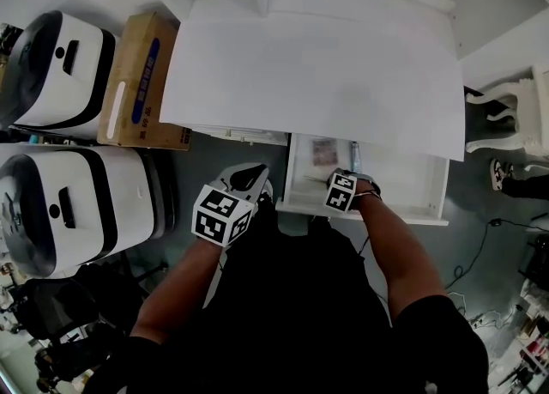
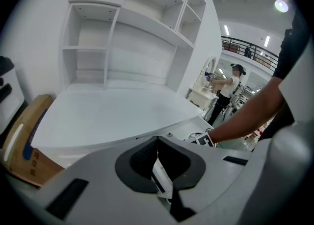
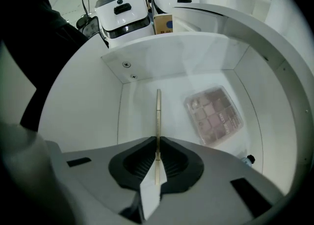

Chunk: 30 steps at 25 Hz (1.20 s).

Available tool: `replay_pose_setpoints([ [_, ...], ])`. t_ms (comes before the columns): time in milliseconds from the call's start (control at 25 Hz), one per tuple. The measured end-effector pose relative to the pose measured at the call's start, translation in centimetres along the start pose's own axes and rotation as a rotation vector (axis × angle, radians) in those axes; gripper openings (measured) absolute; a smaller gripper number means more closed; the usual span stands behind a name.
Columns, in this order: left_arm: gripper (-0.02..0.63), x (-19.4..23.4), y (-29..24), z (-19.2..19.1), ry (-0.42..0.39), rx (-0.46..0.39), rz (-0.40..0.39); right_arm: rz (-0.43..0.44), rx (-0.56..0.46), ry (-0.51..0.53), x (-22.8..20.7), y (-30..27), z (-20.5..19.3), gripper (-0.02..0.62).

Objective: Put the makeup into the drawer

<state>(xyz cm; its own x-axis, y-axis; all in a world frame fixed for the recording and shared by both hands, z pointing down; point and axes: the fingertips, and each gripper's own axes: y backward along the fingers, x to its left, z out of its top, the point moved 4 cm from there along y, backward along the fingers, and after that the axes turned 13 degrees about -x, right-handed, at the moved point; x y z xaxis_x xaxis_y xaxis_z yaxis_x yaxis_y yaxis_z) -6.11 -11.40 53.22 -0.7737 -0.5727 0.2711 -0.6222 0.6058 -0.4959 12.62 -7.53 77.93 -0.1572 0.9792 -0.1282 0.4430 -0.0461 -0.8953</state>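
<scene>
Jaws on our right gripper (image 3: pixel 158 158) are pressed together on a slim makeup stick (image 3: pixel 158 116), pinching it near one end so that the rest of it points away from the gripper. We hold the gripper steeply nose-down over the open drawer (image 3: pixel 88 116), which is pulled out from under the white table (image 1: pixel 317 75). The stick hangs inside the drawer's walls, above a bare patch of its floor. Whether its far tip touches the floor cannot be told.

Jaws on our left gripper (image 2: pixel 158 162) are closed together with nothing between them. This gripper waits outside the drawer, to the left of it, aimed across the table top.

Task status, as we judge it:
- Done: an eyeshadow palette (image 3: pixel 214 116) lies flat on the drawer floor, to the right of the stick and clear of it. A small dark-capped bottle (image 3: pixel 249 159) lies near the drawer's right wall.
- In hand: the stick is inside the drawer but not yet released.
- Left: we lower the stick, part the right jaws and lift clear. The table top shows no further makeup, so this looks like the last item. The drawer stands open.
</scene>
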Motion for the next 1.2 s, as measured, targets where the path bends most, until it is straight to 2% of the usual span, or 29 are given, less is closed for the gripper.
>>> replay_pose_setpoints([
  [520, 0.011, -1.4, 1.0, -0.8, 0.023, -0.027, 0.062, -0.010, 0.013, -0.005, 0.3, -0.2, 0.1, 0.048],
  [680, 0.011, -2.0, 1.1, -0.9, 0.026, -0.036, 0.071, -0.015, 0.018, -0.018, 0.5, 0.3, 0.1, 0.115],
  [800, 0.011, -2.5, 0.9, -0.9, 0.028, -0.041, 0.073, -0.066, -0.039, -0.073, -0.2, 1.7, 0.5, 0.118],
  [1000, 0.011, -3.8, -0.1, -0.3, 0.017, -0.059, 0.069, -0.152, -0.185, -0.206, -2.1, 5.9, 0.7, 0.118],
  [1200, 0.011, -5.6, -1.3, 0.4, 0.008, -0.079, 0.071, -0.230, -0.340, -0.290, -2.7, 11.0, 0.5, 0.118],
])
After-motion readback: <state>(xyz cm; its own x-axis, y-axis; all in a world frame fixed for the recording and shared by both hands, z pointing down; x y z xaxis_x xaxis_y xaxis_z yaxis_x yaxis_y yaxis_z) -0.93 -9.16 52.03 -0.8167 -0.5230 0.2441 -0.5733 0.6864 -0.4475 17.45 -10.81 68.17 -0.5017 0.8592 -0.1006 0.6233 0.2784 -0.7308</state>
